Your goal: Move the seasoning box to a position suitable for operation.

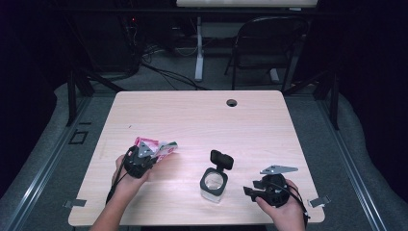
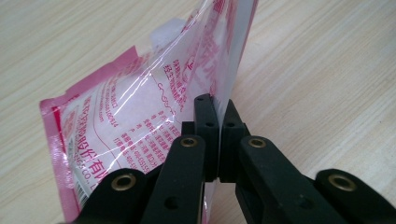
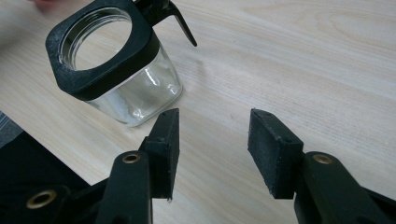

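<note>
Left gripper [image 2: 218, 109] jaws clench the pink-printed plastic pouch [image 2: 140, 112] near the worktop's [image 1: 202, 115] left edge. Right gripper [image 3: 212, 140] jaws released beside the open glass jar [image 3: 126, 79], near the front edge.

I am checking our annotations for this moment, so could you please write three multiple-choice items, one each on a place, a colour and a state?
1. Where does the square clear glass jar with the black collar stand?
A. between the two hands
B. at the far edge
C. on the floor

2. What colour is the print on the clear plastic pouch?
A. green
B. pink-red
C. blue

3. How is the left tool?
A. wide open
B. shut on the pouch
C. lying flat

Key: 1 A, the high view shows it between the hands; 2 B, pink-red lettering and borders; 3 B, its jaws pinch the pouch's edge.
</note>
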`<action>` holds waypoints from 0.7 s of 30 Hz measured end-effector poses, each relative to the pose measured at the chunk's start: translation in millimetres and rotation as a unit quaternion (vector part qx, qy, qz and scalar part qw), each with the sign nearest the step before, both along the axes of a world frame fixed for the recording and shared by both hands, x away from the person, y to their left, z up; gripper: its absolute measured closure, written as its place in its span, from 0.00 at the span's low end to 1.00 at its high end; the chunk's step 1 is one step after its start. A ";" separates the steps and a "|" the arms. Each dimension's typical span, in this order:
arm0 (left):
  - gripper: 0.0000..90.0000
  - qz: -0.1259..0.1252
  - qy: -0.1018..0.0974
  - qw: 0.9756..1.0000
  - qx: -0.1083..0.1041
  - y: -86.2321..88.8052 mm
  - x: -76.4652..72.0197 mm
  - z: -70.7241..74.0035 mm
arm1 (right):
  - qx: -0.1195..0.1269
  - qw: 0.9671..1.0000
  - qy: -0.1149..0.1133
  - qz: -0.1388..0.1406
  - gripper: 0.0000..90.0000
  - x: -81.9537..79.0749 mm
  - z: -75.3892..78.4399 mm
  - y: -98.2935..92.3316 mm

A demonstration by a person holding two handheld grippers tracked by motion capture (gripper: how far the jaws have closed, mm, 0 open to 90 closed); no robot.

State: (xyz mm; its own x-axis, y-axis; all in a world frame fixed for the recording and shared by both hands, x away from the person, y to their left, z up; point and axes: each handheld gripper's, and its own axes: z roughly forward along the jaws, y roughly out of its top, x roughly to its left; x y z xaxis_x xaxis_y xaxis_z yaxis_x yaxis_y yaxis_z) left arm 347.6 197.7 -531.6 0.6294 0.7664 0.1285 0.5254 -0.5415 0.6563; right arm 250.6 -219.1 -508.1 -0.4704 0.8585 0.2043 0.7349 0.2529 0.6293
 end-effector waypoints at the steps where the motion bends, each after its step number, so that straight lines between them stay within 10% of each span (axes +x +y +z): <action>1: 1.00 0.003 -0.001 1.000 -0.002 2.4 0.2 2.3 | 0.001 1.000 0.000 -0.001 0.60 0.0 0.1 -0.2; 21: 1.00 0.061 -0.098 0.992 -0.057 62.2 -22.0 75.3 | 0.002 1.000 -0.001 0.002 0.60 2.2 -0.7 0.4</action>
State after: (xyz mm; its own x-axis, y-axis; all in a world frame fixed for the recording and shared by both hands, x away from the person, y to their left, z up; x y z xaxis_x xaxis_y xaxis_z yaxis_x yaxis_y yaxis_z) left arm 325.6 259.9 -456.3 0.5020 0.8522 0.1478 0.4395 -0.3985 0.8050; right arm 252.8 -218.7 -508.7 -0.4738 0.8558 0.2074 0.7325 0.2523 0.6322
